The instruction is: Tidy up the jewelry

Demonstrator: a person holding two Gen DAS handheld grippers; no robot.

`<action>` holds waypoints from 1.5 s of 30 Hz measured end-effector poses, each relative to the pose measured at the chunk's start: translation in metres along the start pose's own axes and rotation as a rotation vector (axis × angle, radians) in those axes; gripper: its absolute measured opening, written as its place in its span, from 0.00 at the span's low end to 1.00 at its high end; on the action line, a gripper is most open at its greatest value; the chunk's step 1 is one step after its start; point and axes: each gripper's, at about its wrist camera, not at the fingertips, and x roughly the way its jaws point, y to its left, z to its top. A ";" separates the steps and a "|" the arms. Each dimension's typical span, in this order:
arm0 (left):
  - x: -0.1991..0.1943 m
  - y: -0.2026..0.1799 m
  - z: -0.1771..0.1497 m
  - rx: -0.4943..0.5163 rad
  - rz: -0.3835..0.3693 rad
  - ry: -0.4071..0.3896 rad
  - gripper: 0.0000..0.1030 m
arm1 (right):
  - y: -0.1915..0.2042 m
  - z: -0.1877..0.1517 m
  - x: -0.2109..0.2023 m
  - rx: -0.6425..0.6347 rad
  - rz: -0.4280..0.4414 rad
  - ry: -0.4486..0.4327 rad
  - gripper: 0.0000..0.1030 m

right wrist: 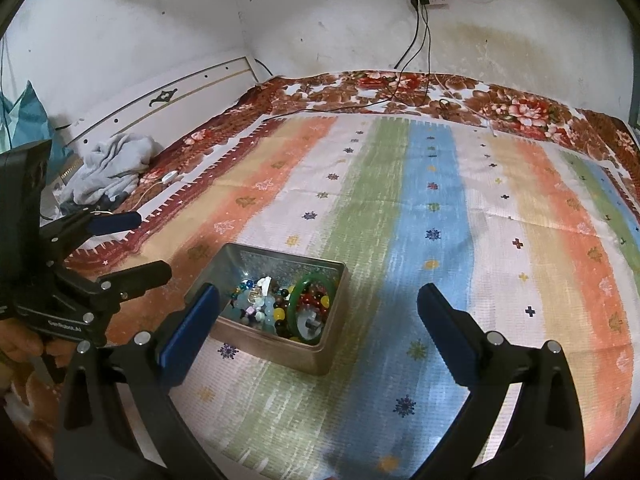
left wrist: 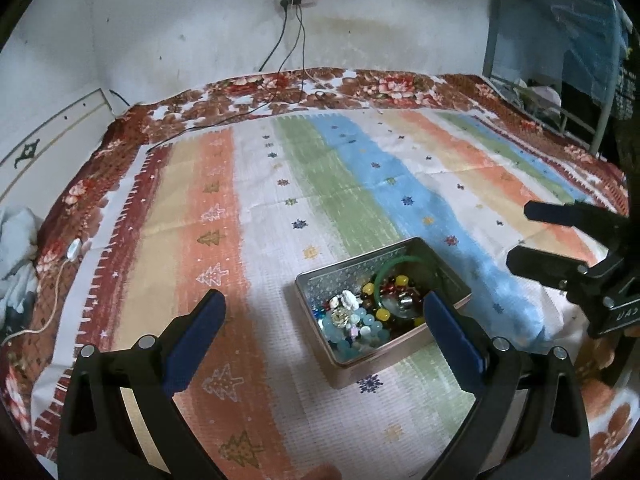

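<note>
An open metal tin sits on the striped cloth, filled with mixed jewelry: pale blue and coloured beads and a green bangle leaning at its far side. My left gripper stands open just in front of the tin, its right finger overlapping the tin's right corner, nothing held. In the right wrist view the tin lies low and left of centre with the bangle and beads inside. My right gripper is wide open and empty, its left finger beside the tin's left wall.
The other gripper shows at each view's edge: right gripper, left gripper held by a hand. Striped cloth covers a floral blanket. Cables trail from the wall. Crumpled grey cloth lies far left.
</note>
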 end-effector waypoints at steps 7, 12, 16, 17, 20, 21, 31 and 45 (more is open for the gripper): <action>-0.002 -0.001 -0.001 -0.006 -0.016 -0.025 0.94 | 0.001 -0.002 0.005 -0.002 0.005 0.021 0.95; 0.000 -0.001 -0.001 -0.011 -0.009 -0.015 0.94 | 0.001 -0.003 0.006 0.002 0.004 0.025 0.95; 0.000 -0.002 -0.001 -0.012 -0.012 -0.022 0.94 | 0.002 -0.005 0.008 0.004 -0.001 0.028 0.95; 0.000 -0.003 -0.001 -0.013 -0.013 -0.025 0.94 | 0.001 -0.005 0.007 0.004 0.001 0.027 0.95; 0.000 -0.003 -0.002 -0.013 -0.013 -0.026 0.94 | 0.001 -0.005 0.008 0.006 0.000 0.025 0.95; 0.000 -0.003 -0.002 -0.015 -0.012 -0.027 0.94 | 0.001 -0.005 0.008 0.004 0.000 0.026 0.95; 0.000 -0.003 -0.002 -0.016 -0.014 -0.027 0.94 | 0.001 -0.008 0.010 0.003 -0.012 0.028 0.95; 0.000 -0.005 -0.002 -0.022 -0.007 -0.033 0.94 | 0.005 -0.007 0.012 -0.004 -0.010 0.024 0.95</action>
